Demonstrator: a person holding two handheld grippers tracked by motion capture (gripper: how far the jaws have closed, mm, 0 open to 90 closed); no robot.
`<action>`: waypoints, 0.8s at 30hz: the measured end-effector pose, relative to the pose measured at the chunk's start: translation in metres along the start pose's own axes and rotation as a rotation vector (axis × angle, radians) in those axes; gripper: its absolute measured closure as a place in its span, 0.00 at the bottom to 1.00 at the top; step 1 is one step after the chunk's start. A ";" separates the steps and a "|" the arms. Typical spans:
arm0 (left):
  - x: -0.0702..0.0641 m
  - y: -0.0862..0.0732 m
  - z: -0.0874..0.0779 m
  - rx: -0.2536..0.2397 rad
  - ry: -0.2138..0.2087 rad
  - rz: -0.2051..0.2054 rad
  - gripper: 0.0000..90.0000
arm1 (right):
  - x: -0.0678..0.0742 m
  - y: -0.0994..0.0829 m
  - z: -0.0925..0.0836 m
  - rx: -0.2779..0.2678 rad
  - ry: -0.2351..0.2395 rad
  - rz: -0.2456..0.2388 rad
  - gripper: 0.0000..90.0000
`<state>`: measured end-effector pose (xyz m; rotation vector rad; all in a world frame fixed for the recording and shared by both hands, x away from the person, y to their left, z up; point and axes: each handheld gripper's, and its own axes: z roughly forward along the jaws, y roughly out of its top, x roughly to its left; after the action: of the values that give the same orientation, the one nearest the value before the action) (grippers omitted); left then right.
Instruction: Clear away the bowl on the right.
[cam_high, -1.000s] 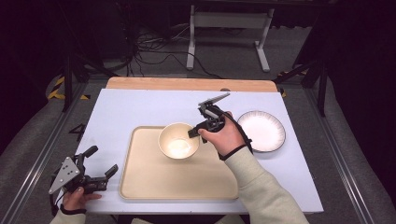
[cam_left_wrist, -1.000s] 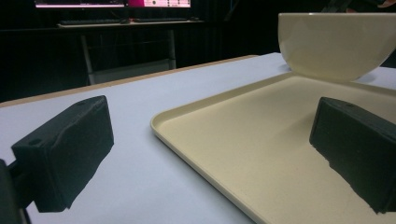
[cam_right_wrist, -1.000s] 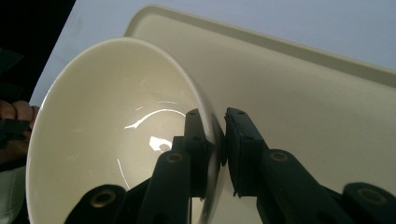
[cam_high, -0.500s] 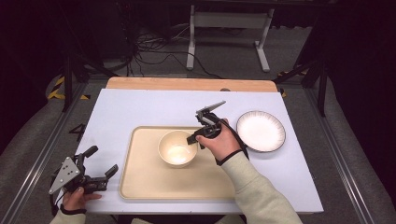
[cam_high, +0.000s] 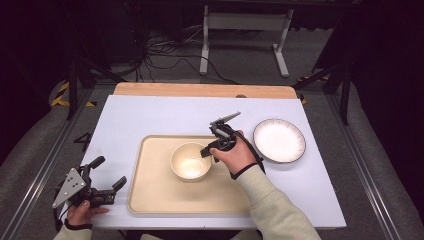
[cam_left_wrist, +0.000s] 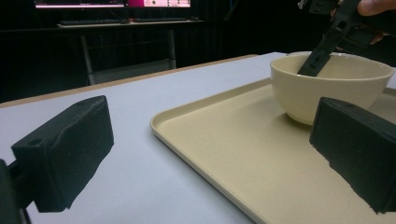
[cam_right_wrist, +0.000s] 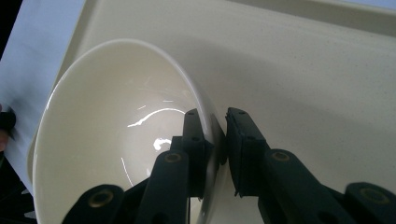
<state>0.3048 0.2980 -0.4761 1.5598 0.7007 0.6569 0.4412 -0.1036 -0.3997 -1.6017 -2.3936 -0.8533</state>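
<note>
The glossy cream ceramic bowl (cam_high: 190, 161) sits on the beige plastic tray (cam_high: 150, 195); rigid, slick, breakable. The right hand-held gripper (cam_right_wrist: 219, 140) pinches its thin rim, the sensible hold.

Overhead plus two close bowl (cam_high: 190, 161) views

the bowl (cam_high: 190, 161) sits on the tray (cam_high: 150, 195), with the plate (cam_high: 279, 140) right of the tray

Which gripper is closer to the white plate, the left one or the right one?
The right. The right gripper pinches the bowl rim on the tray, just left of the plate. The left gripper sits open near the table's front left corner, far from it.
</note>
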 end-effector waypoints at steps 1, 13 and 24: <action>0.000 0.000 0.000 0.000 -0.001 0.000 0.00 | 0.000 0.000 0.001 -0.002 0.004 0.001 0.87; 0.000 0.000 0.000 0.000 0.000 0.001 0.00 | -0.006 -0.002 0.005 -0.001 0.004 0.006 0.86; 0.000 0.000 0.000 0.001 0.001 0.001 0.00 | -0.012 -0.002 0.007 -0.009 0.034 0.002 0.85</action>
<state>0.3048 0.2978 -0.4761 1.5611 0.7007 0.6584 0.4454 -0.1100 -0.4116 -1.5787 -2.3684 -0.8847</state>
